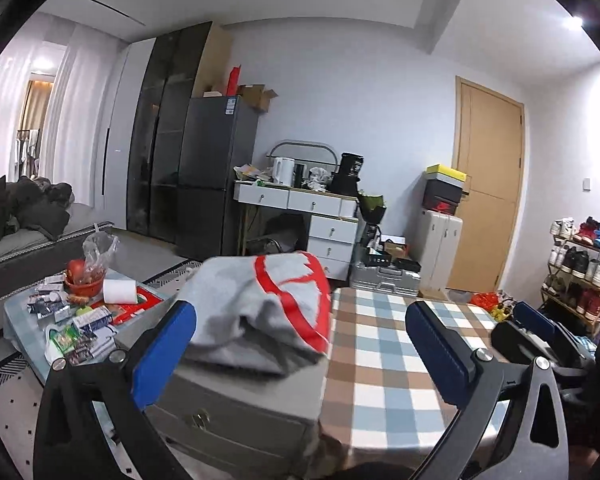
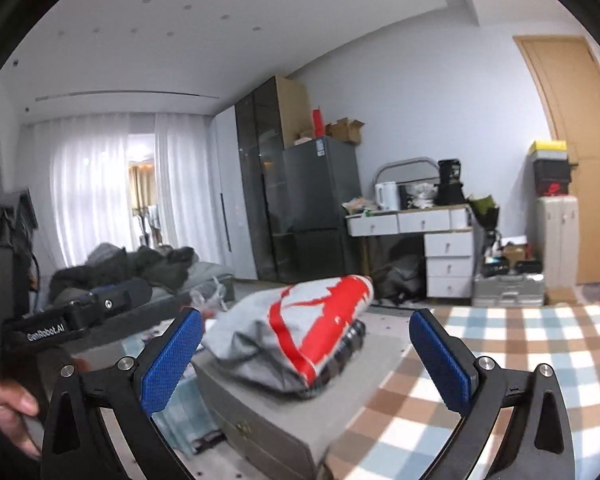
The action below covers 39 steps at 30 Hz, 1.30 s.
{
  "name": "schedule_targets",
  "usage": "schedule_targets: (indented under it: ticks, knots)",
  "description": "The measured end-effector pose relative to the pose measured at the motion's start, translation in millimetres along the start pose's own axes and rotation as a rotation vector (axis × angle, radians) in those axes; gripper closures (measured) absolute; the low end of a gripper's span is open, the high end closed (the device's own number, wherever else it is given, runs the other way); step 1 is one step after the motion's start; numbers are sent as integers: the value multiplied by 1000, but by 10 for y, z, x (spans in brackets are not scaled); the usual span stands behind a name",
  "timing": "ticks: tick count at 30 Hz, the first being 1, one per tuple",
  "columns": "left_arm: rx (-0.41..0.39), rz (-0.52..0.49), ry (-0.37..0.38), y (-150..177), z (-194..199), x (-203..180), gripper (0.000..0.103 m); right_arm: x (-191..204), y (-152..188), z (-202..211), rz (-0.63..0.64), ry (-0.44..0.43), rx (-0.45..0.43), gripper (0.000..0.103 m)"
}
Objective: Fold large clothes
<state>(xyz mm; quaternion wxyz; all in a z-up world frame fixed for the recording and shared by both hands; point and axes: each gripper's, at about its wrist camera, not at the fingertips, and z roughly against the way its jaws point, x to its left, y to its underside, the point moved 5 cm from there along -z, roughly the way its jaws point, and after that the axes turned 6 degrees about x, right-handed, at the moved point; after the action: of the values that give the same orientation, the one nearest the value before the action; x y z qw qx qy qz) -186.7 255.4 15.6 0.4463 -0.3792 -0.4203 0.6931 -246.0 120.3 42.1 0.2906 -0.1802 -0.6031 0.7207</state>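
Note:
A folded grey garment with a red print (image 1: 268, 312) lies on top of a grey cabinet (image 1: 244, 404), next to the checked tablecloth (image 1: 384, 352). It also shows in the right wrist view (image 2: 300, 328), resting on a darker folded piece. My left gripper (image 1: 300, 344) is open and empty, its blue pads apart just in front of the garment. My right gripper (image 2: 306, 352) is open and empty, held in front of the same pile. The left gripper's body (image 2: 80, 316) shows at the left of the right wrist view, held by a hand.
A low table (image 1: 24, 320) with clutter, a red bowl (image 1: 85, 284) and a paper roll stands left. A sofa with dark clothes (image 2: 132, 268), a fridge (image 1: 216, 172), a white desk (image 1: 320, 216), suitcases (image 1: 440, 248) and a shoe rack (image 1: 580, 268) line the room.

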Motion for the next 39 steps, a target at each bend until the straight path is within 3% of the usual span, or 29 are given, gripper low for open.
schedule_targets:
  ticks: [4,21,27,39]
  knots:
    - [7,-28,-42,19,-15,-68,1,133,120,94,27,16,29,0]
    - [-16,-60,-40,73,0,-176,1,357,295,406,47,50,-4,0]
    - [-5,-127,-94,209,-13,-324,1,348,300,477,44,51,-25,0]
    - [13,-119,-63,246,-4,-346,1,250,316,571,-4,56,-36,0]
